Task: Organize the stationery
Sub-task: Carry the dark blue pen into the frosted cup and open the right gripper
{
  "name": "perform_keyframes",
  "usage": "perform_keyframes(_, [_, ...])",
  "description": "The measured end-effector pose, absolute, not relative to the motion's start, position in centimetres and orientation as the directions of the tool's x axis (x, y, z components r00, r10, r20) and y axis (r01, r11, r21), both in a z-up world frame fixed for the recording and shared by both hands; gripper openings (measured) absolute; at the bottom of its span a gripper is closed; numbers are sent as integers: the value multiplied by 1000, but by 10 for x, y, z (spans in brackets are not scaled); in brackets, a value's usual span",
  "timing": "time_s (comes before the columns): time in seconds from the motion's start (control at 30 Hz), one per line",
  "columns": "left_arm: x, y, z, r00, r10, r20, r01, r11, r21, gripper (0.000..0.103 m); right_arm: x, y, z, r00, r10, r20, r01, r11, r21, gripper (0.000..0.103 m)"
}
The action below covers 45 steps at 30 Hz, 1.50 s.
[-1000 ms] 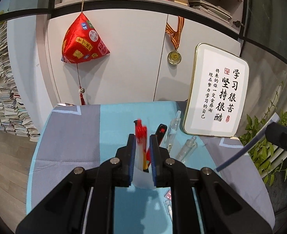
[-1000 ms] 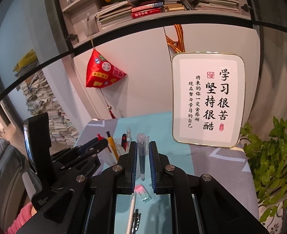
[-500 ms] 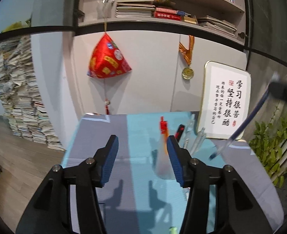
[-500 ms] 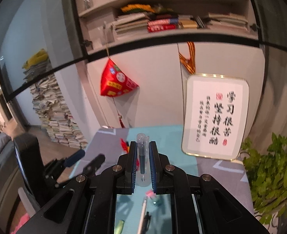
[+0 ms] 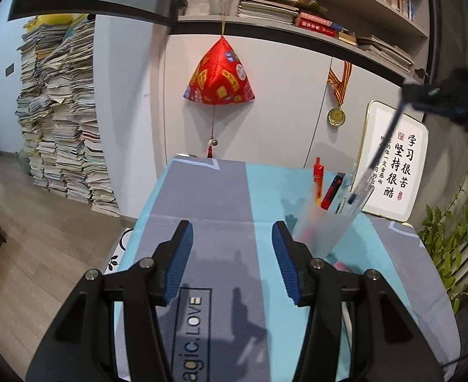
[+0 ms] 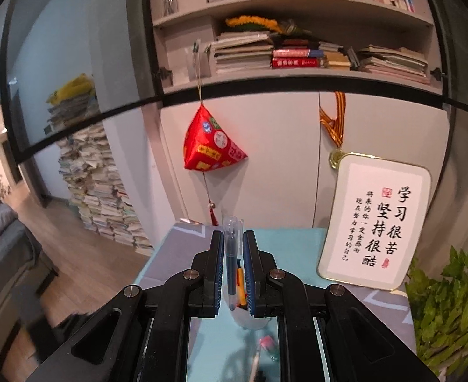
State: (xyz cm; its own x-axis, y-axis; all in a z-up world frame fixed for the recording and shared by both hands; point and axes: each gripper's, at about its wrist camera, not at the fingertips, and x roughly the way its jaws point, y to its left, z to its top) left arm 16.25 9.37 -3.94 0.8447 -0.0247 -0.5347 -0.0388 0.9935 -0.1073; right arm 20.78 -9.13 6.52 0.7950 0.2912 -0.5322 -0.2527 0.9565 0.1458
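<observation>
A frosted pen cup (image 5: 321, 227) stands on the grey and teal cloth (image 5: 215, 197) and holds a red pen (image 5: 317, 175), a black and red marker and clear pens. My left gripper (image 5: 232, 238) is open just left of the cup, nothing between its blue pads. My right gripper (image 5: 431, 95) comes in blurred from the upper right, shut on a blue pen (image 5: 383, 146) whose lower end reaches the cup's mouth. In the right wrist view the right gripper (image 6: 233, 237) pinches that clear-capped blue pen (image 6: 231, 273) upright over the cup (image 6: 250, 320).
A framed calligraphy sign (image 5: 396, 172) leans at the table's back right, with a green plant (image 5: 450, 232) beside it. A pink eraser (image 6: 265, 342) and a white pen (image 6: 254, 363) lie near the cup. Book stacks (image 5: 62, 121) stand on the floor at left.
My left gripper let go of the cup, opened and drew back to the left. The right gripper rose and swung over the cup with the blue pen.
</observation>
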Motion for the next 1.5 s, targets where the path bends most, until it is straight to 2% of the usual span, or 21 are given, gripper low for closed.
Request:
perform_keyframes(0.3, [161, 104, -46, 848, -21, -529, -43, 993, -107, 52, 249, -79, 16, 750, 230, -620, -205, 972, 113, 13])
perform_keyframes(0.7, [168, 99, -59, 826, -35, -563, -20, 996, -91, 52, 258, -72, -18, 684, 219, -696, -208, 973, 102, 13])
perform_keyframes(1.03, [164, 92, -62, 813, -45, -580, -5, 997, -83, 53, 257, -71, -29, 654, 218, -725, -209, 972, 105, 13])
perform_keyframes(1.17, [160, 88, -61, 811, -43, -584, -1, 997, -75, 58, 250, -75, -27, 641, 243, -728, -210, 968, 138, 13])
perform_keyframes(1.37, [149, 79, -56, 814, -46, -579, 14, 998, -60, 58, 219, -86, -8, 662, 254, -705, -232, 964, 128, 13])
perform_keyframes(1.5, [142, 71, -55, 810, -56, -584, 30, 998, -54, 60, 195, -97, -22, 627, 242, -740, -241, 964, 112, 13])
